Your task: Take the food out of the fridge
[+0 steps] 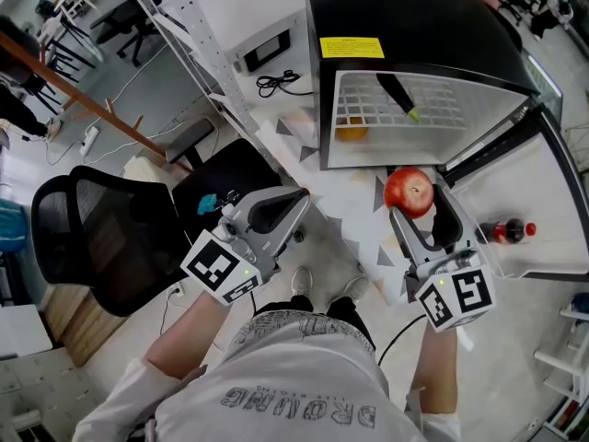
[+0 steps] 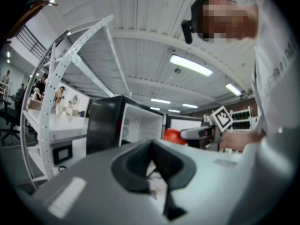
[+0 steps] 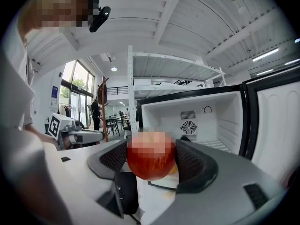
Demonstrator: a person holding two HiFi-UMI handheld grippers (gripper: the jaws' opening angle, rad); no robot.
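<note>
Head view: right gripper (image 1: 419,207) at centre right, pinching apple (image 1: 409,191) just outside open fridge (image 1: 414,26); probably carrying it out. Orange food (image 1: 352,134) remains inside, under shelf.
Left gripper view: left gripper (image 2: 152,148) at bottom centre, jaws pressed together, empty, kept aside.
Right gripper view: apple at centre between both pads, fridge behind.

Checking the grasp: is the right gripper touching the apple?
Touching. The right gripper view shows both fingers of the right gripper pressed against the apple, no gap.

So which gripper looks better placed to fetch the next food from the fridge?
Probably the left. The left gripper is shut and empty, while the right gripper is shut on the apple. An orange item lies in the open fridge, towards the left gripper's side.
</note>
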